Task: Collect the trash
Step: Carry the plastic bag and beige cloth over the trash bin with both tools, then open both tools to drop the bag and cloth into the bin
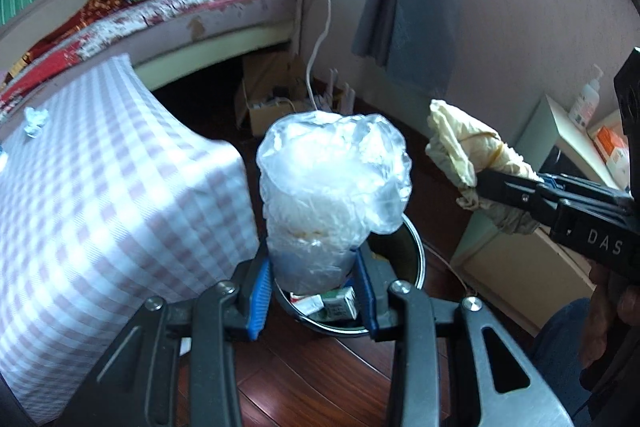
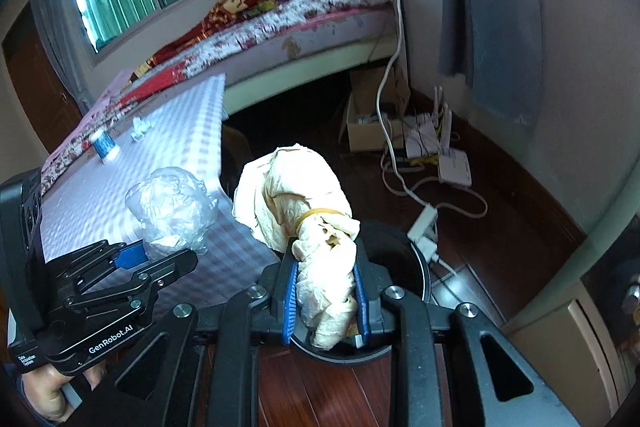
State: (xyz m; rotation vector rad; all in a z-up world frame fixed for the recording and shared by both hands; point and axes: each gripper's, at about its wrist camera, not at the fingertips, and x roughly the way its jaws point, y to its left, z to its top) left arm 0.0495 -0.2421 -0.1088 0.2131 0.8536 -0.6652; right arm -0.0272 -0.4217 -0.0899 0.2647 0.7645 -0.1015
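A: Between your left gripper's (image 1: 316, 291) fingers sits the crumpled plastic bag (image 1: 332, 183), squeezed at its bottom. It looks light, soft and slippery. The trash bin (image 1: 416, 247) is right under it.

B: And my right?

A: Your right gripper (image 2: 325, 301) pinches the soft paper bundle (image 2: 304, 203) below its rubber band (image 2: 316, 213), above the bin.

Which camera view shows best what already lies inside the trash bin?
The left wrist view: inside the trash bin, below the clear plastic bag, a small carton is visible. In the right wrist view the cream wrapper hides nearly all but the bin's rim.
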